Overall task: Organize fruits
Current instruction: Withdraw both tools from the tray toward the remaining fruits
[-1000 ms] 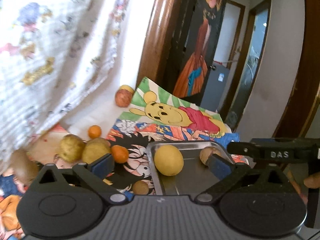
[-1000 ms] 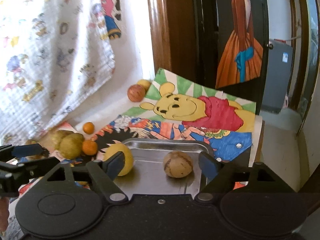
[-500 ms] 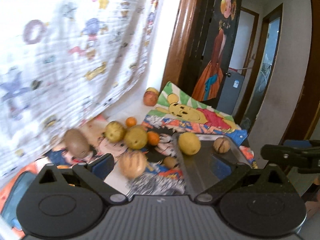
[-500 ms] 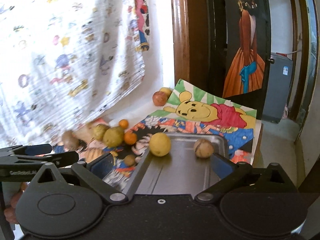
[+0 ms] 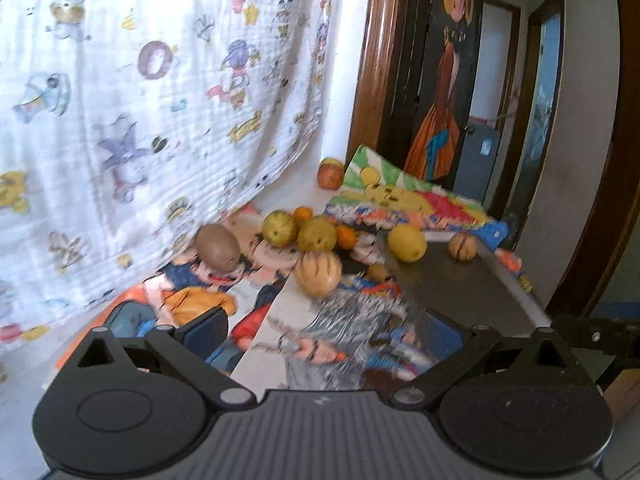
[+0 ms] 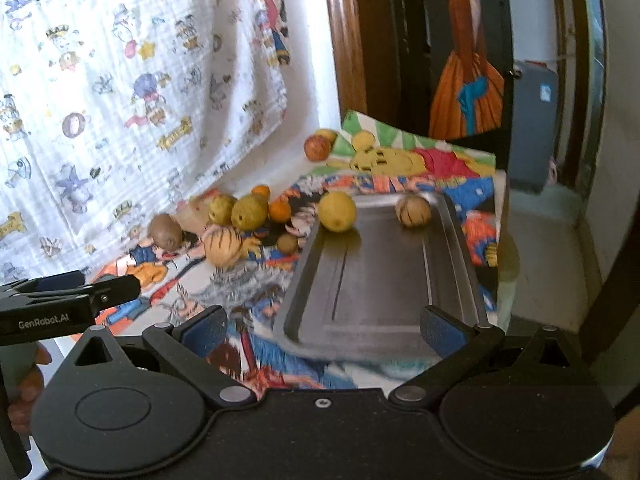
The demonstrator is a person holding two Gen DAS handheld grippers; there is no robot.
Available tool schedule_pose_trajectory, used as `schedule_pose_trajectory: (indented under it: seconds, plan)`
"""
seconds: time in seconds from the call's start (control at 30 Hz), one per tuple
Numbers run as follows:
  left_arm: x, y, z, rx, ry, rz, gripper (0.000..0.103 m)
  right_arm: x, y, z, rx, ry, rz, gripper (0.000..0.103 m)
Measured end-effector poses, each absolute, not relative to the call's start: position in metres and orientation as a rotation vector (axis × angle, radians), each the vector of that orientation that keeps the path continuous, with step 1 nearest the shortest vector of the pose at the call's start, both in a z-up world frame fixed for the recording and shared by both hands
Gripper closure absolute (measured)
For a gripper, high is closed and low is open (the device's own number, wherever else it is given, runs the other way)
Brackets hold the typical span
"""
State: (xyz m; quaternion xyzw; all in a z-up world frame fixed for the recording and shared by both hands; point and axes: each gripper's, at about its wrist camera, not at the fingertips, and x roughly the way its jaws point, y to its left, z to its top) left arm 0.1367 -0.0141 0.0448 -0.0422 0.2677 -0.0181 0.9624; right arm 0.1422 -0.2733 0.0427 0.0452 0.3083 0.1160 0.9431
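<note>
A metal tray (image 6: pixel 380 280) lies on the cartoon mats, holding a yellow lemon (image 6: pixel 337 212) and a small striped fruit (image 6: pixel 413 211) at its far end. Left of it sits a loose pile: two green-yellow fruits (image 6: pixel 249 211), two small oranges (image 6: pixel 279 211), a striped yellow fruit (image 6: pixel 223 246), a brown fruit (image 6: pixel 165 231) and a little brown one (image 6: pixel 287 243). An apple (image 6: pixel 317 147) rests at the back. My right gripper (image 6: pixel 323 328) is open and empty over the tray's near edge. My left gripper (image 5: pixel 326 330) is open and empty, well short of the striped yellow fruit (image 5: pixel 318 273).
A white cartoon-print cloth (image 5: pixel 140 100) hangs along the left. A wooden door frame (image 6: pixel 352 60) and a painting (image 6: pixel 468 80) stand behind. The table edge (image 6: pixel 500 240) runs just right of the tray, with floor beyond. A hand (image 6: pixel 24 396) shows at lower left.
Both grippers have drawn back and up from the tray, so more of the table and the fruit pile shows. The fruits have stayed where they were.
</note>
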Motion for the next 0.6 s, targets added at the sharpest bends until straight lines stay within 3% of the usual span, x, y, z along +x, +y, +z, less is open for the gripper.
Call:
schedule_pose_trajectory:
  seconds: [0.6]
  plan:
    - [0.121, 0.006, 0.011, -0.047, 0.677, 0.054, 0.0, 0.131, -0.24, 0.0, 0.101, 0.826, 0.221, 0.001]
